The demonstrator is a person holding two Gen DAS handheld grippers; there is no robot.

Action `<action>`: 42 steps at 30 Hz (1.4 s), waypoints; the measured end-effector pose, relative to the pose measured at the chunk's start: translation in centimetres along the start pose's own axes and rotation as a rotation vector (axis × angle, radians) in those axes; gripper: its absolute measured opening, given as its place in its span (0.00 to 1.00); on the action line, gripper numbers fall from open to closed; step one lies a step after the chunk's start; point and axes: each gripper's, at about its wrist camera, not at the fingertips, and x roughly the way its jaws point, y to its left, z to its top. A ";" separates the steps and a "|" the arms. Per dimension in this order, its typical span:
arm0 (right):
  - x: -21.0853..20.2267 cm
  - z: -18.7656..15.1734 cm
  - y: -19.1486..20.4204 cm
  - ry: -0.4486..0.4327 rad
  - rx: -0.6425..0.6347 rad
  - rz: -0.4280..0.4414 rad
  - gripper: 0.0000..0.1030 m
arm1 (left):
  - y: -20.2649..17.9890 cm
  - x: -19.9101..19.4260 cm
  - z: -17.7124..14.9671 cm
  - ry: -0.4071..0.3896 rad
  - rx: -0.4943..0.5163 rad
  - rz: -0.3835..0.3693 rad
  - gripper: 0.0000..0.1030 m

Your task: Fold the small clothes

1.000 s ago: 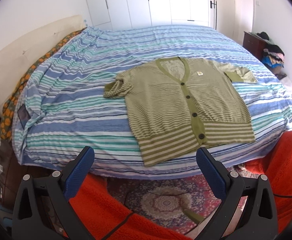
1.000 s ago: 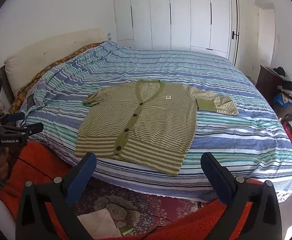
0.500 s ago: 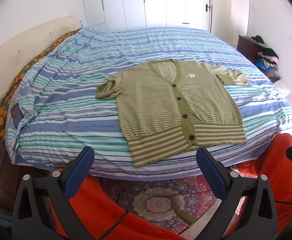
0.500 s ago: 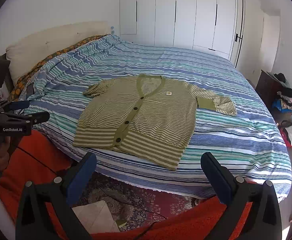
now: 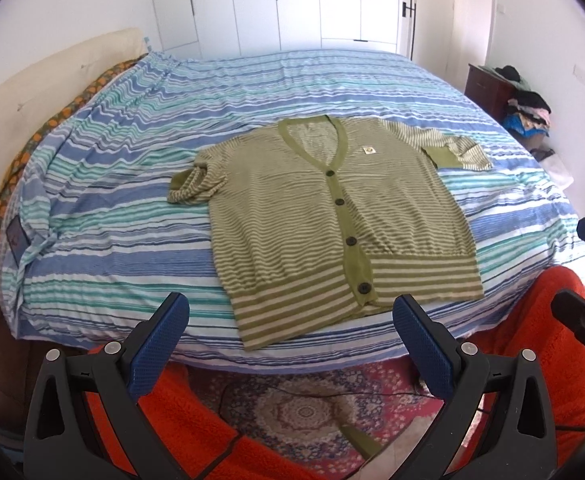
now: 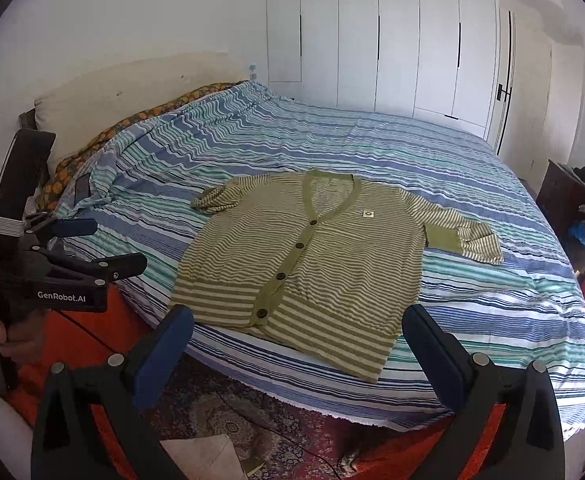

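Observation:
A green-and-cream striped cardigan (image 5: pixel 332 216) (image 6: pixel 312 264) lies flat and buttoned on the striped bed, hem toward me. Its left sleeve (image 5: pixel 190 184) is bunched, and its right sleeve (image 5: pixel 454 154) lies spread with the cuff turned back. My left gripper (image 5: pixel 290 318) hangs open just short of the hem, off the bed's near edge, with nothing between its blue pads. My right gripper (image 6: pixel 297 326) is open too, level with the hem's right half and holding nothing. The left gripper (image 6: pixel 100 248) also shows at the left of the right wrist view, held by a hand.
The bed (image 5: pixel 132 208) wears a blue, teal and white striped cover with a cream pillow (image 5: pixel 52 92) at its left. A patterned rug (image 5: pixel 304 412) and orange-red fabric (image 5: pixel 540 360) lie below the grippers. A dark cabinet (image 5: pixel 488 88) with piled clothes stands at the right, white wardrobes behind.
Both grippers have tilted up and drifted slightly, so the cardigan sits lower and more central in each view. Both stay open and the cardigan has not moved.

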 end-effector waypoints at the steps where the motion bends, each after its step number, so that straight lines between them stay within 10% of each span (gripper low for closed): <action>1: 0.4 0.0 -0.1 0.004 0.002 0.005 1.00 | -0.2 0.3 0.1 0.006 0.008 -0.002 0.99; 19: 5.0 -0.4 -0.3 0.110 0.044 0.058 1.00 | -1.4 3.7 1.4 0.057 0.045 -0.015 0.99; 26: 7.4 0.3 -4.8 0.068 0.047 -0.071 1.00 | -1.1 5.1 1.5 0.088 0.032 -0.007 0.99; 32: 16.6 1.1 -15.3 0.129 -0.026 -0.245 0.71 | 0.3 5.6 1.2 0.112 0.015 0.043 0.99; 42: 34.6 4.5 -24.3 0.312 -0.156 -0.273 0.65 | 1.4 7.2 0.7 0.208 -0.059 0.098 0.99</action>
